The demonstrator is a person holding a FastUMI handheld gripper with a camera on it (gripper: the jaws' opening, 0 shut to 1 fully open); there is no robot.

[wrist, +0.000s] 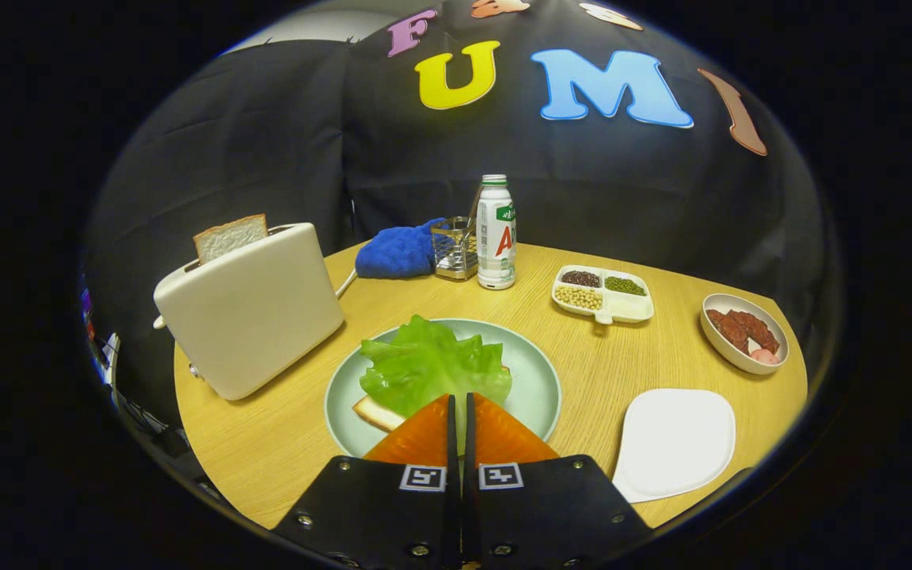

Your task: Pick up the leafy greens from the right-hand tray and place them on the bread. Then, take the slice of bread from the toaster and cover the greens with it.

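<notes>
Two fingers point(459, 408) nearly closed over greens point(432, 364).

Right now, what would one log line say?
greens: on bread, green plate | gripper: nearly closed, seems empty | toaster: slice still in | white tray: empty

So the plate point(539, 388) sits mid-surface point(282, 443) with the lettuce leaf point(432, 366) lying on a bread slice point(375, 413), right ahead of the tool point(460, 404), whose fingers are nearly together with nothing between them. Toaster point(254, 309) is left of the plate, another bread slice point(230, 236) standing in its slot. Behind: cloth point(397, 252), wire rack point(454, 249), bottle point(495, 233). Right side: divided dish point(602, 294), bowl point(741, 332), and the tray point(674, 443) nearest.
</notes>
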